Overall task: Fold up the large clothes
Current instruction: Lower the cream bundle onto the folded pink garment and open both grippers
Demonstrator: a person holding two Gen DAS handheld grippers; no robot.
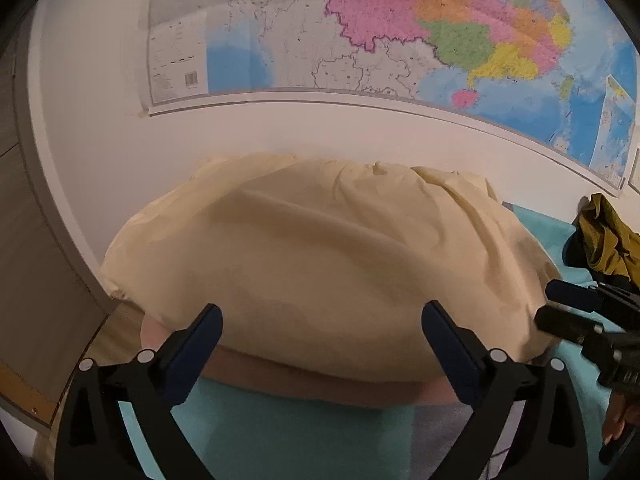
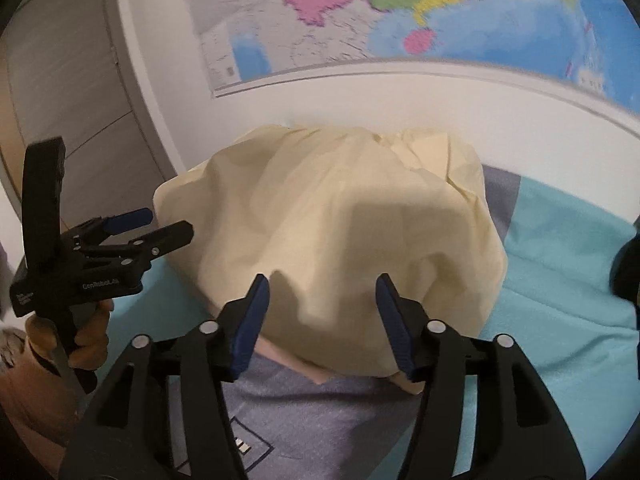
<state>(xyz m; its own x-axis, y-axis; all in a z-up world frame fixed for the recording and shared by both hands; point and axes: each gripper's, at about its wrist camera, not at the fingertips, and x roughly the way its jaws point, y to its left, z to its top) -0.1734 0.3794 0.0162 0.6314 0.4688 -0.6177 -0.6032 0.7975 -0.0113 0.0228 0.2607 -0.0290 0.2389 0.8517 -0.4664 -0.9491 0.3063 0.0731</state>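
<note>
Nearest the left wrist lens, left gripper [image 1: 322, 322] with blue-padded jaws spread wide, nothing between them, hovering just short of the near edge of a cream-yellow garment [image 1: 320, 268]. Heaped in a rounded mound on a turquoise bed sheet [image 1: 256, 432], garment pushed up against a white wall [image 1: 280, 132], a peach-pink layer [image 1: 320, 386] peeking out along its near hem. Above, pinned to the wall, a large colourful map [image 1: 400, 28] with pink, green, orange and yellow regions and blue sea. At far left, a grey panelled door or cabinet front [image 1: 36, 280]. Only from the left wrist: an olive-green jacket [image 1: 612, 240] crumpled on the sheet off to the right of the mound, and the right gripper entering from the right edge, seen side-on. From the right wrist, right gripper [image 2: 322, 322] about half spread, pads on either side of the mound's near edge but not pressing on the fabric, holding nothing. Only from this side: a greyish-blue cloth [image 2: 320, 424] with a dark outlined square under the jaws, running beneath the garment, and the left gripper [image 2: 170, 226] well off to the left of the mound, jaws apart, gripped from below by a hand [image 2: 86, 340].
</note>
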